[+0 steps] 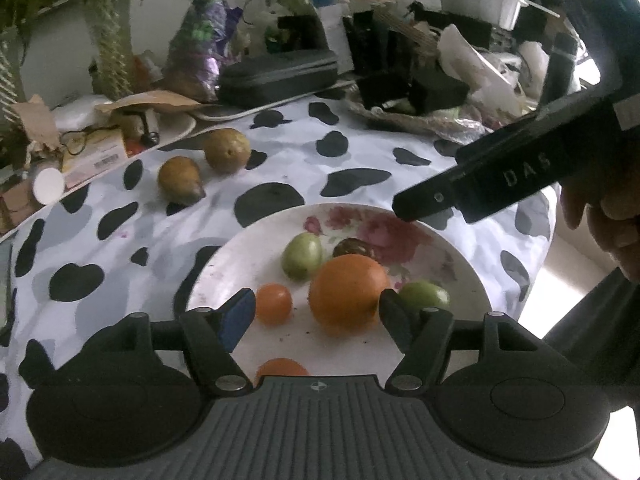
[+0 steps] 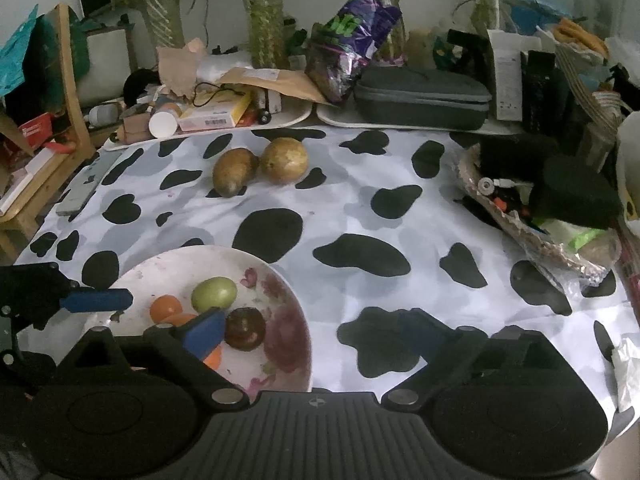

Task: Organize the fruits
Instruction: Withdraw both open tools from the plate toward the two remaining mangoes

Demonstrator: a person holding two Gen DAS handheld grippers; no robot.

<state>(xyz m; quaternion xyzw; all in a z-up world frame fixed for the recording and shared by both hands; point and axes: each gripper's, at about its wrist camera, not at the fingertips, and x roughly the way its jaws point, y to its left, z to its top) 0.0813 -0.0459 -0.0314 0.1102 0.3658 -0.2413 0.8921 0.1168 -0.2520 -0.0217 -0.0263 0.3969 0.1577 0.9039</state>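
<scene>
Plate (image 1: 240, 256) sits near front table edge, clear cloth (image 2: 360, 200) behind it. On plate: 3 oranges, big one (image 1: 346, 292) incl, 2 green fruits (image 1: 302, 255), 1 dark fruit (image 2: 245, 328). 2 brown fruits (image 2: 285, 160) on cloth by rear clutter. Left gripper (image 1: 316, 308) open, loosely astride big orange, not pinching; right gripper (image 2: 316, 332) wide open, empty.

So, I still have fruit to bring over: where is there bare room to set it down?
Bare cloth lies between the plate and the two brown fruits, and rightward to the foil-wrapped clutter. The back edge is crowded; the plate is filling.
</scene>
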